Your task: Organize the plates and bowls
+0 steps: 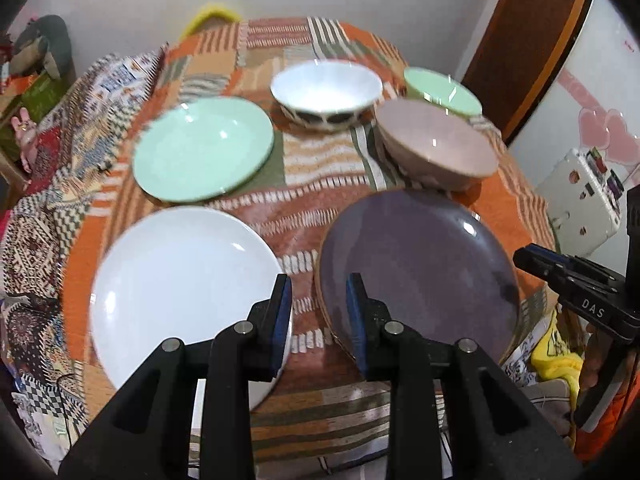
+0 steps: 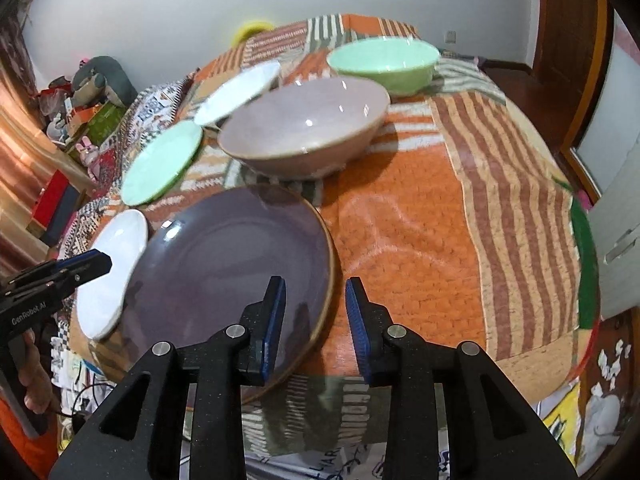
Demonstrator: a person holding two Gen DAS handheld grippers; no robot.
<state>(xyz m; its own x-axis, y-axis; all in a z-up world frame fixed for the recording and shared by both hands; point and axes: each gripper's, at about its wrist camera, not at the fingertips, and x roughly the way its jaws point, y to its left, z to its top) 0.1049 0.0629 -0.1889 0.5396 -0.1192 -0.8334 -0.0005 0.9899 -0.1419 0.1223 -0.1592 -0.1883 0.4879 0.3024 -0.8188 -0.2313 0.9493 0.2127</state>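
In the left wrist view my left gripper is open and empty, over the cloth between a white plate and a purple plate. Farther back lie a green plate, a white bowl with dark spots, a pink bowl and a green bowl. My right gripper is open. The right rim of the purple plate shows in its gap, and the pads do not press on it. Behind it stand the pink bowl and green bowl.
A patchwork orange cloth covers the round table, with bare cloth to the right of the purple plate. The left gripper and a hand sit at the left. Clutter fills the far left and a white cabinet stands at the right.
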